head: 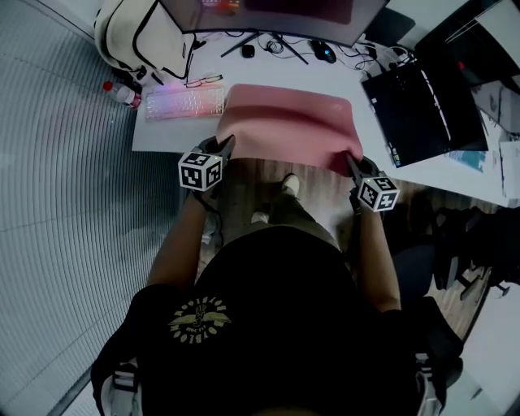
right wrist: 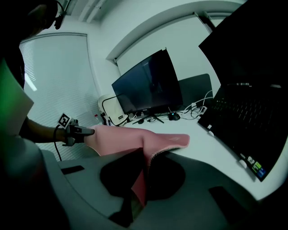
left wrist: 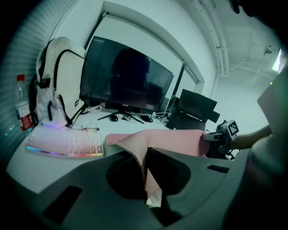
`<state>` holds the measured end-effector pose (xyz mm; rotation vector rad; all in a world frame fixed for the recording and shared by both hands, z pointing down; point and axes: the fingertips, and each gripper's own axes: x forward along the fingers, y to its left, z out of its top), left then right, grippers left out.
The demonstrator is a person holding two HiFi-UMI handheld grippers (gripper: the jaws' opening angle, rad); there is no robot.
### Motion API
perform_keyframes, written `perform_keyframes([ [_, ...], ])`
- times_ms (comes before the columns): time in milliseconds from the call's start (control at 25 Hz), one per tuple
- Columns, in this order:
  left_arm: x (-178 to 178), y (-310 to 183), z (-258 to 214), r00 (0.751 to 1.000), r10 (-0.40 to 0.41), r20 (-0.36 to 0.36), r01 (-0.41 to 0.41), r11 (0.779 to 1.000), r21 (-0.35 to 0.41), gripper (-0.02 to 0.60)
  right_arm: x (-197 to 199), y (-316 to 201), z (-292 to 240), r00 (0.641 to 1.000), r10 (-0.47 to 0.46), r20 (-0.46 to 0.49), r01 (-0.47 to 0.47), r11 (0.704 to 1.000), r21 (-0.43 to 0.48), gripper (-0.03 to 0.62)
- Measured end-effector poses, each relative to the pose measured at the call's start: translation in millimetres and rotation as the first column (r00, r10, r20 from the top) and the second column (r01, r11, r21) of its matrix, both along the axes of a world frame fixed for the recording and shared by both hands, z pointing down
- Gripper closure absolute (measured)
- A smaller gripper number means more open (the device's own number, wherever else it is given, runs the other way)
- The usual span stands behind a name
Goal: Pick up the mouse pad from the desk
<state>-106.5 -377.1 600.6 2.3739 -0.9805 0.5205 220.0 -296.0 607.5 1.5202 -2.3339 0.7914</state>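
Observation:
The pink mouse pad [head: 288, 122] hangs lifted off the white desk [head: 357, 154], its near edge raised and its far edge still close to the desktop. My left gripper [head: 225, 146] is shut on the pad's near left corner [left wrist: 135, 157]. My right gripper [head: 353, 162] is shut on the near right corner [right wrist: 150, 155]. The left gripper view looks across the pad [left wrist: 175, 139] to the right gripper [left wrist: 213, 137]. In the right gripper view, the left gripper [right wrist: 83, 131] holds the far corner of the pad [right wrist: 121, 137].
A lit white keyboard [head: 184, 103] lies left of the pad, glasses [head: 203, 80] behind it. A large monitor [head: 268, 16] stands at the back with a dark mouse [head: 323, 53] and cables. A black laptop [head: 422, 106] is at the right, a white backpack [head: 134, 36] and bottle [head: 122, 93] at the left.

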Motion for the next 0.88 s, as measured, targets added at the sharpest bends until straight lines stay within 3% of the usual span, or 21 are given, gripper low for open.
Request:
perform_keyframes([
  [400,0.1,-21.6,-128.5,0.998,-0.003,-0.063,0.016,0.977,0.213,0.560,-3.0,-6.6,-119.1,0.999,-0.035,0.010,0.032,0.979,0.200,0.577],
  [640,-1.7,-26.7,-188.2,0.995,-0.006,-0.103,0.038,0.950,0.309,0.560,-5.4,-12.0,-177.7,0.998,-0.055,0.007,0.051,0.959,0.280,0.577],
  [880,-2.2,-14.0,-255.0,0.990,0.001,-0.138,0.057,0.908,0.414,0.560,-3.0,-8.2,-237.8,0.998,-0.064,0.019,0.052,0.926,0.373,0.577],
])
